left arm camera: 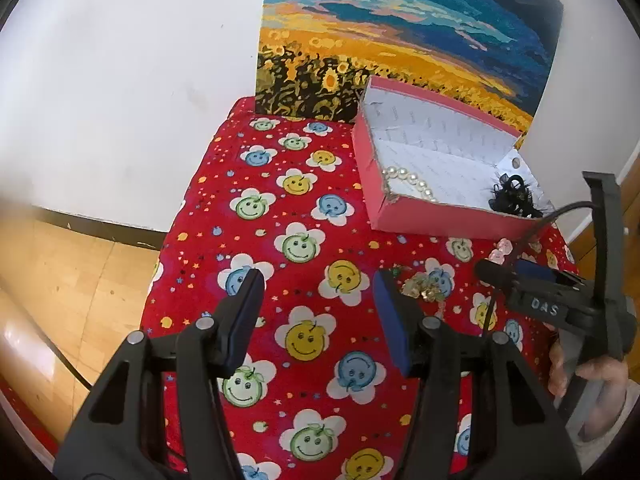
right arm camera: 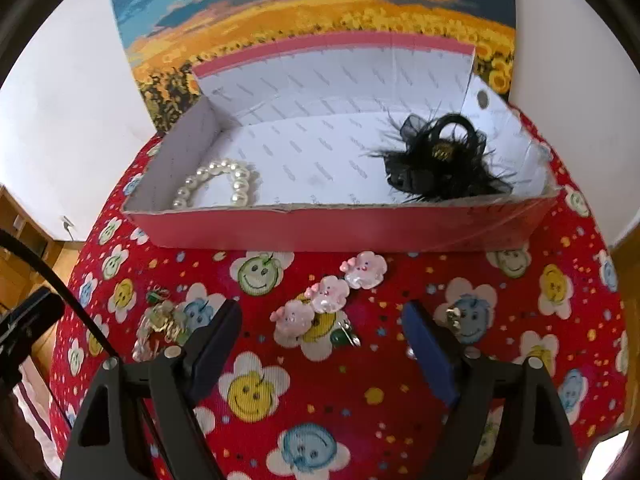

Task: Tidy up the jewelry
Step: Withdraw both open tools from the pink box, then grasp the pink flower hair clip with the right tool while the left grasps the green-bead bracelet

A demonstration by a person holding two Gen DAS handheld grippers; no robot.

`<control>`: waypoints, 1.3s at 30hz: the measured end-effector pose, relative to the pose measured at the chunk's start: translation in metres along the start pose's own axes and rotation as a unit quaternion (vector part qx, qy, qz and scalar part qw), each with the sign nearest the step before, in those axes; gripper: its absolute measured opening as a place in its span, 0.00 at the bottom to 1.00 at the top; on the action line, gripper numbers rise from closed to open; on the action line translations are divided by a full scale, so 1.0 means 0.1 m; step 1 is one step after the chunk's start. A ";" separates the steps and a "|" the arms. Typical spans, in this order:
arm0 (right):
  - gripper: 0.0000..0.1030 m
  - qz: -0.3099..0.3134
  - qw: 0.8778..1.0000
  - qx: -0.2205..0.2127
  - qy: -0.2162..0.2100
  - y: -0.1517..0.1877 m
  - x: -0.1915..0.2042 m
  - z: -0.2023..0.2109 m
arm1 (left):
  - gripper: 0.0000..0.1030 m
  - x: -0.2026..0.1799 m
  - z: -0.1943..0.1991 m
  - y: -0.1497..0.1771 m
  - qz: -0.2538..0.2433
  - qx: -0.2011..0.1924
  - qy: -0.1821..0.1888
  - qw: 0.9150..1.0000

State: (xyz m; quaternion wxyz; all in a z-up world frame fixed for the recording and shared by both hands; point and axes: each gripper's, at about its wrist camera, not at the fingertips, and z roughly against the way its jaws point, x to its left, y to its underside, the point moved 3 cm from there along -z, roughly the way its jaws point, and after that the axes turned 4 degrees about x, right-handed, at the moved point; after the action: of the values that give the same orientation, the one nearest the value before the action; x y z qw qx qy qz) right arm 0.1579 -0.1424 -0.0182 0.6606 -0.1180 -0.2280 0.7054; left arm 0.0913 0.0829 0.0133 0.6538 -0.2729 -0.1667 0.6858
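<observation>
The left wrist view looks down and forward along the left gripper (left arm camera: pixel 318 300) over the red smiley-flower tablecloth (left arm camera: pixel 304 216), with the pink cardboard box (left arm camera: pixel 440 216) ahead to its right, well apart. The right wrist view faces that box (right arm camera: pixel 320 228) squarely from nearer, just ahead of the right gripper (right arm camera: pixel 320 336). Both views share box, cloth and the sunflower-field painting (left arm camera: pixel 400 32) behind.

Bright, even daylight; soft shadows. Strong fisheye bending and dark vignette at edges (both views). Near fingers (right arm camera: pixel 216 344) slightly soft.
</observation>
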 end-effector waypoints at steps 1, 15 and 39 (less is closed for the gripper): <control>0.83 -0.001 1.000 -0.004 0.005 -0.01 0.01 -0.02 | 0.48 0.01 -0.02 0.00 0.000 0.002 0.000 1.000; 0.54 0.012 0.997 -0.025 0.066 -0.07 0.09 -0.04 | 0.48 0.13 -0.14 0.06 0.011 0.018 -0.010 1.000; 0.21 -0.029 0.996 -0.067 -0.050 0.23 -0.17 0.63 | 0.48 -0.28 -0.22 0.15 -0.034 0.044 0.020 0.998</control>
State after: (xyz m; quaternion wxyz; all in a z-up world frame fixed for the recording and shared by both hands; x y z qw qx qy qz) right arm 0.1095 -0.1703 0.0229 0.6587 -0.1198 -0.3111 0.6745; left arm 0.0920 0.0510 -0.0082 0.6914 -0.2518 -0.1320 0.6642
